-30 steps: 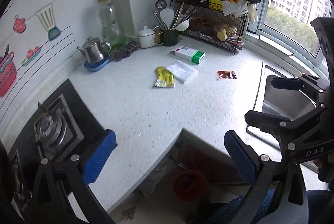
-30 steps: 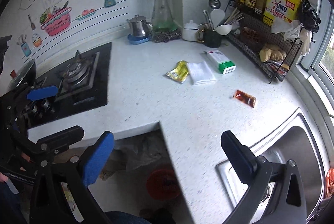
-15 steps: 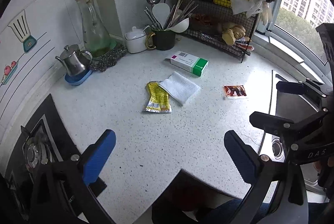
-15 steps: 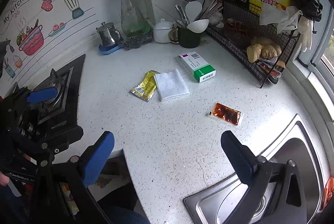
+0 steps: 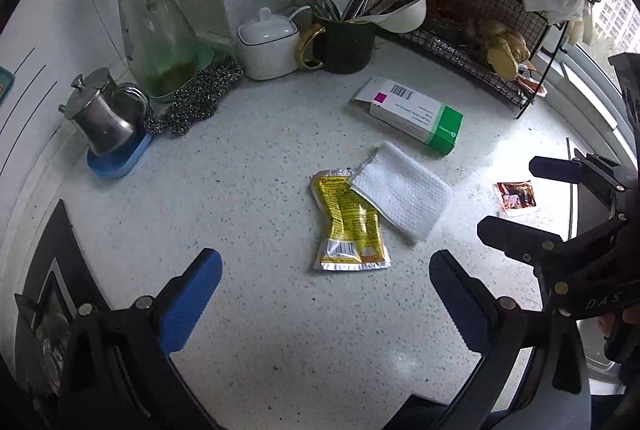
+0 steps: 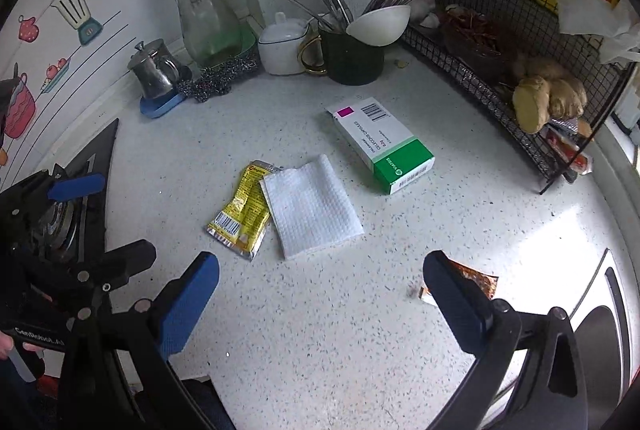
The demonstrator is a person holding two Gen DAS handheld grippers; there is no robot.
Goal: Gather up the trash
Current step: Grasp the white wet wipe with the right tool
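— 4 bits of trash on desk (image 5: 260, 330): yellow sachet (image 5: 348, 226) under tissue (image 6: 312, 207) corner, box (image 6: 384, 145), red packet (image 5: 516, 194) near sink.
— Light, flat, slippery; better pinched at raised edges. Left gripper (image 5: 324, 304) and right gripper (image 6: 320, 304) gaping, empty.

Jaws wide; napkin (image 6: 312, 207) overlaps yellow sachet (image 6: 242, 211); box (image 6: 384, 145) beside.

Landmark: paper towel (image 5: 401, 192) flat on counter (image 5: 256, 189). Sachet (image 5: 348, 226) left of towel, one edge tucked under it. Carton (image 5: 412, 113) behind towel, apart. Small packet (image 5: 516, 193) right of towel, well apart. Mug (image 5: 344, 45) with utensils far behind towel; lidded pot (image 5: 268, 45) touching mug's left.
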